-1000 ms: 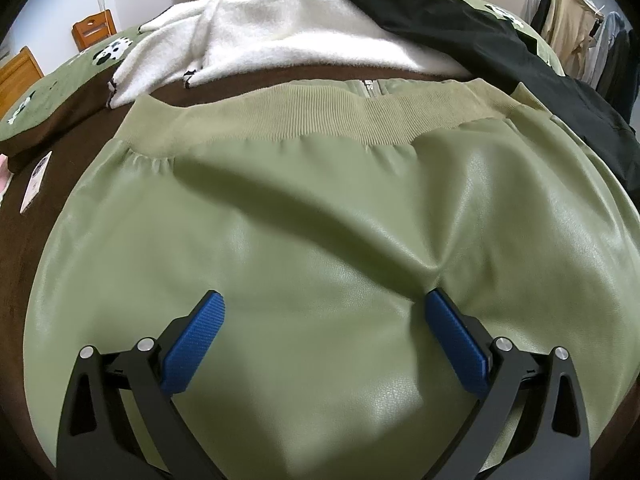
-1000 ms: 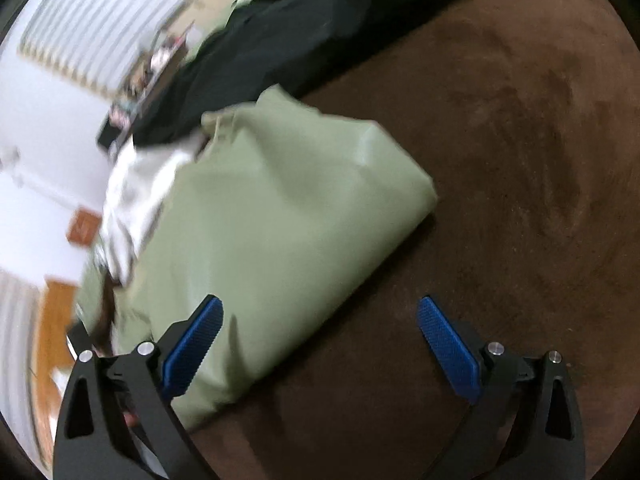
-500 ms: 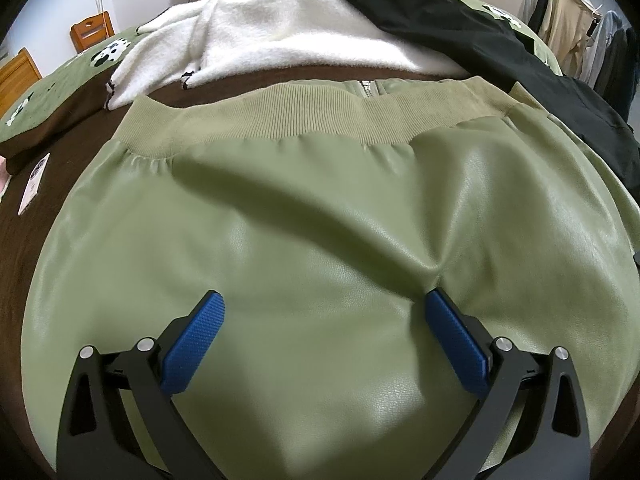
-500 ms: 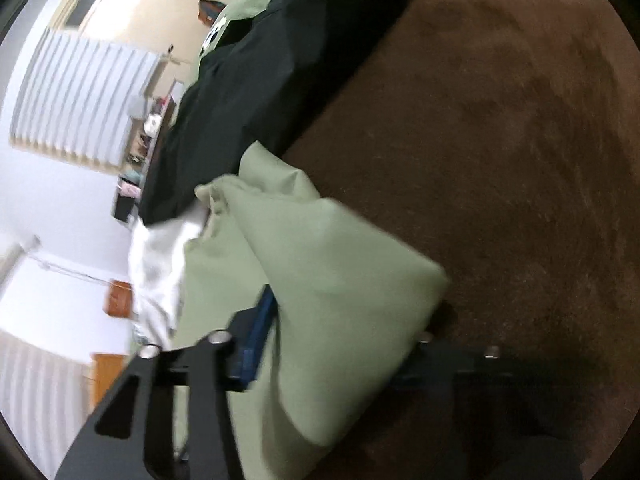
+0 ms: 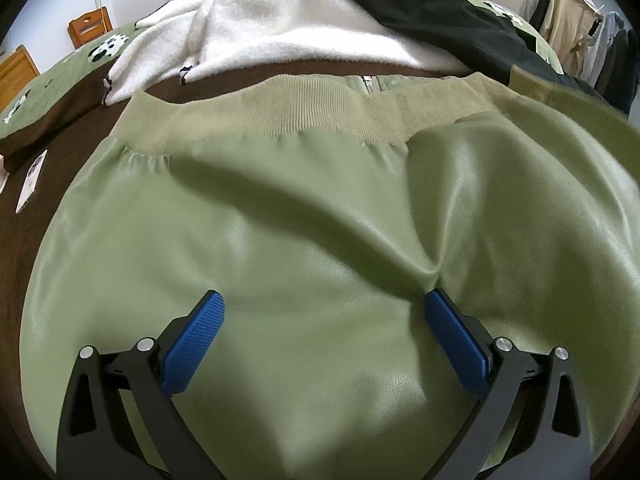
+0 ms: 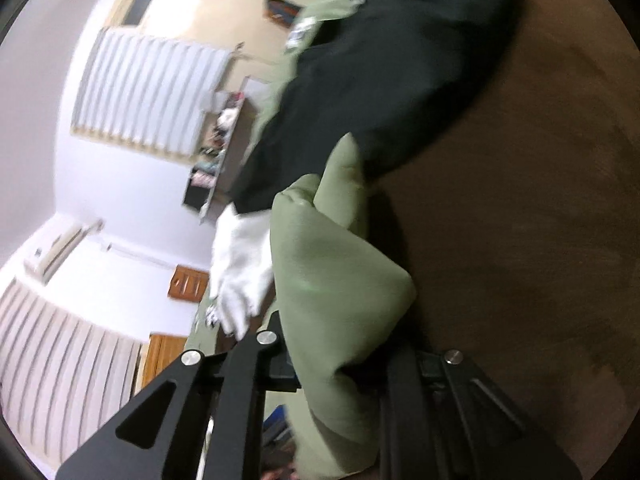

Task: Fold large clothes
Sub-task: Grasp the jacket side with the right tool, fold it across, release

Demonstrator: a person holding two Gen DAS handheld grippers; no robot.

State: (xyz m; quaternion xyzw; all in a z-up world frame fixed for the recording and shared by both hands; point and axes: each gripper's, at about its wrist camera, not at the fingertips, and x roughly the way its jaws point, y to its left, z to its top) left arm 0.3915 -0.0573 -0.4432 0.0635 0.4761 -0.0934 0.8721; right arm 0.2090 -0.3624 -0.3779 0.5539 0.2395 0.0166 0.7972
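An olive-green leather-look jacket [image 5: 320, 220] with a ribbed hem and a zip lies flat on the brown bed cover [image 5: 24, 240], filling the left wrist view. My left gripper [image 5: 324, 320] is open just above its smooth panel, holding nothing. In the right wrist view my right gripper [image 6: 340, 364] is shut on a folded corner of the same jacket [image 6: 332, 288] and holds it lifted off the brown cover [image 6: 520, 240]. The right pads are hidden by the cloth.
A white fluffy garment [image 5: 272, 28] and a black garment [image 5: 440, 16] lie beyond the jacket's hem; both also show in the right wrist view, white garment [image 6: 240, 264], black garment [image 6: 380, 80]. Wooden chairs [image 5: 88, 30] stand at the left. A clothes rack [image 5: 580, 20] stands at the right.
My right gripper went from open beside the jacket's corner to shut on it, and has lifted and tilted it. My left gripper has stayed put.
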